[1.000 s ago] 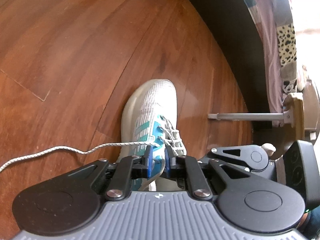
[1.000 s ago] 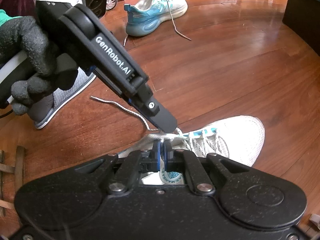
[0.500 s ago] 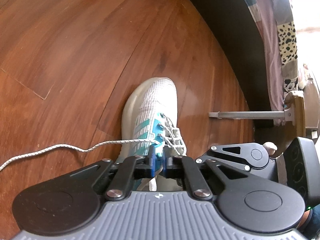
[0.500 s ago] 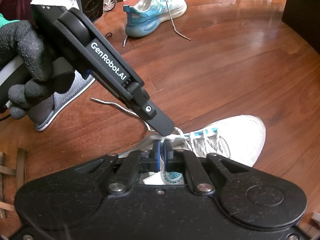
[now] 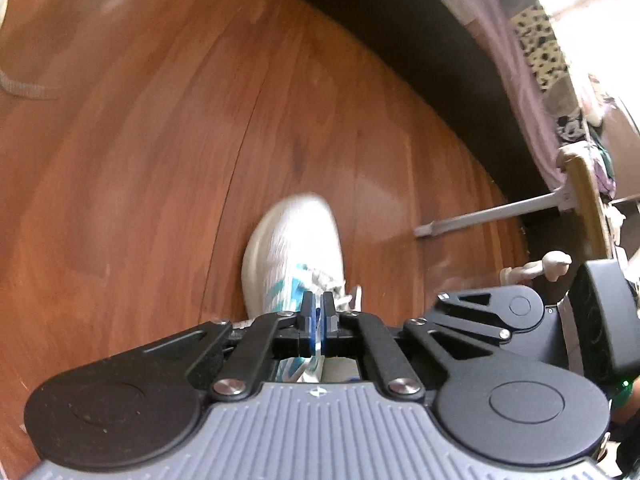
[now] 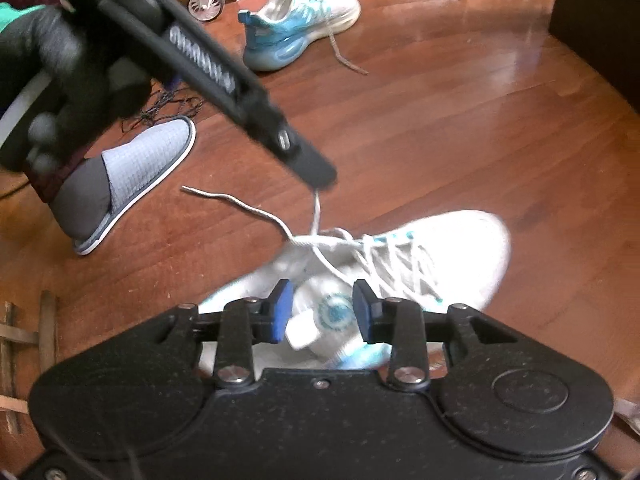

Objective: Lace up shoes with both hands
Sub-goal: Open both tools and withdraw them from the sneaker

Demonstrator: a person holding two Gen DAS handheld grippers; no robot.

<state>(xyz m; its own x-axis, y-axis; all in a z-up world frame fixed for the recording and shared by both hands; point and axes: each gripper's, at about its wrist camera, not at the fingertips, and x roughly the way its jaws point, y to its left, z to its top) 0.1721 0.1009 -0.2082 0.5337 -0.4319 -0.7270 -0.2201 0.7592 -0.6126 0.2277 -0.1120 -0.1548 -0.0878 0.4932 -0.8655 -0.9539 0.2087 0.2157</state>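
A white and teal sneaker lies on the wooden floor, toe pointing right; it also shows blurred in the left wrist view. My left gripper is shut on a white lace and holds it up taut above the shoe's eyelets; the same gripper hangs above the shoe in the right wrist view. My right gripper is open and empty just over the shoe's tongue and heel opening. A second lace end trails left on the floor.
A second teal sneaker lies farther back. A grey slipper on a foot is at the left. Dark furniture with draped cloth borders the floor on the right. A metal rod lies near it.
My right gripper has opened and let go of the lace. My left gripper has shut on the lace and lifted it up and away from the shoe.
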